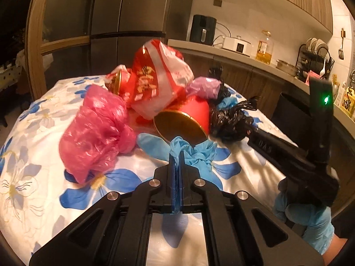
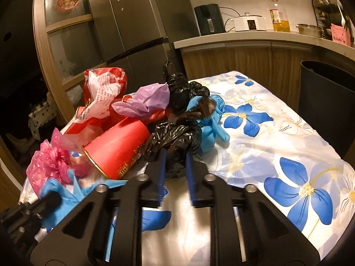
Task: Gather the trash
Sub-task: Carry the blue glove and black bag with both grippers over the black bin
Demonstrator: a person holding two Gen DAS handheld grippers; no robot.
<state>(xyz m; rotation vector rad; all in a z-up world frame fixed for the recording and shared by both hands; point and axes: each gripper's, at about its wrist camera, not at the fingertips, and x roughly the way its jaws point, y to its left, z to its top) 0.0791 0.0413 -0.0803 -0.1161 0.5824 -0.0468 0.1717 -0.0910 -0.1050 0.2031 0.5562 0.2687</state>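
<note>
Left of table: blocked by trash pile (image 2: 133, 119).
Right of table: open cloth (image 2: 277, 133).
Far right: dark bin (image 2: 328, 102) beside table edge.

left gripper (image 1: 176, 155): pinched on blue glove (image 1: 195, 153), just below red cup (image 1: 186, 122)
black bag (image 1: 228, 122): right of cup, touching
pink bag (image 1: 95, 130): left of cup

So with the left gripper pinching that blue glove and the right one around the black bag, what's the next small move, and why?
Probably close the right gripper first: its fingers straddle the crumpled black bag with a gap showing. The left gripper is already shut on the blue glove, so both could then go toward the dark bin.
</note>
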